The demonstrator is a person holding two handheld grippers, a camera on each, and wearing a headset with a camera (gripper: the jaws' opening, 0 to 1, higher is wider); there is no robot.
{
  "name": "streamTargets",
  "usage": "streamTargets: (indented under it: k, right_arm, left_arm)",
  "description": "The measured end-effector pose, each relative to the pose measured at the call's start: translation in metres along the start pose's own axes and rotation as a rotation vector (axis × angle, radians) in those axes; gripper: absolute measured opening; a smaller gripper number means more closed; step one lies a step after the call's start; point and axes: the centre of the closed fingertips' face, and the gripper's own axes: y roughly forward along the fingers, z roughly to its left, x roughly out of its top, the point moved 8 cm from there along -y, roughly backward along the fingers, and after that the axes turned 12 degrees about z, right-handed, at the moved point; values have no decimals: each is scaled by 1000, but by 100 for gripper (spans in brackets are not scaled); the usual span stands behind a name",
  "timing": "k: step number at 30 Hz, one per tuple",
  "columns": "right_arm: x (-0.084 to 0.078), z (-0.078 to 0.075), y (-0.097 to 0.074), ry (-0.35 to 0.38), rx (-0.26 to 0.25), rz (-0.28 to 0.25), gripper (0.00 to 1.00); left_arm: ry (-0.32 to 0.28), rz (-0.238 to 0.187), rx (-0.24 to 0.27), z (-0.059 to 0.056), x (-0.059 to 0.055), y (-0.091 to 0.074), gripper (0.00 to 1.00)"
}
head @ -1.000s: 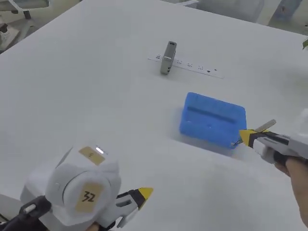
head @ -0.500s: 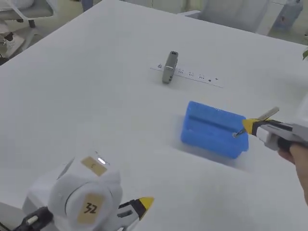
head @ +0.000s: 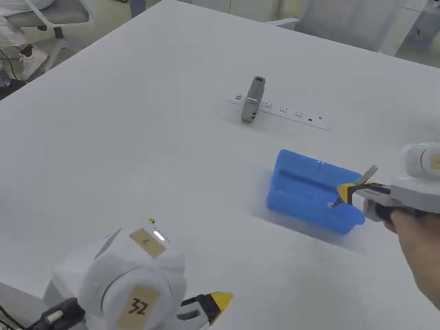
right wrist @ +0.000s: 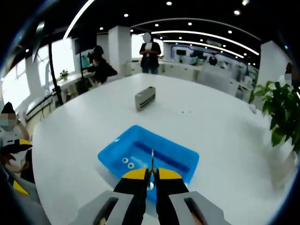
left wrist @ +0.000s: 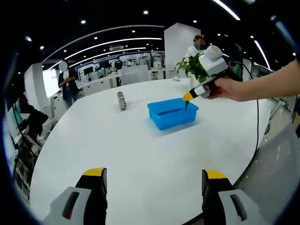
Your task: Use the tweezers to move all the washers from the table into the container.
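Head view, items around the work.

- Grey block (head: 253, 98): stands on edge on the table (head: 137, 137), at 11 o'clock from the container (head: 302, 189) and well apart from it.
- Small dark specks (head: 285, 112): in a row beside the block, at 12 o'clock from the container. They are too small to tell what they are.
- Container: blue, rectangular, open at the top.
- Right gripper (head: 346, 192): at the container's 3 o'clock rim, held in my hand (head: 412, 240). Its jaws are clenched on the tweezers (head: 369, 172), whose tip hangs over the container's inside.
- Right gripper view: the tweezers (right wrist: 152, 161) rise between my nearly closed jaws. Two washers (right wrist: 127, 162) lie close together on the container floor, at 10 o'clock from the tweezer tip.
- Left gripper (head: 218, 301): at 7 o'clock in the head view, low over the table and well apart from the container. The left gripper view shows its jaws spread wide, released.

Surface: white, matt, with a rounded edge.

Room: an open office with ceiling spot lamps, curved light strips and white pillars.
- People (right wrist: 151, 58) stand beyond the table's far edge.
- Plant (right wrist: 280, 112): at 3 o'clock in the right gripper view.
- Chair (left wrist: 276, 159): at 4 o'clock in the left gripper view.

Writing: a tan sticker (head: 139, 307) on the left gripper reads 32.
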Motion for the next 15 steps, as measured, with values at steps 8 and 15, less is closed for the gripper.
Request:
streamTargets:
  k: [8,15]
  right_arm:
    - [-5,0,14,-19,0,34,3]
    - [-9,-1,23,-14,-3,59,3]
  left_arm:
    - [-13,-35,-49,1,17,-12,82]
    - [-30,-105,-75,7,42,-24,74]
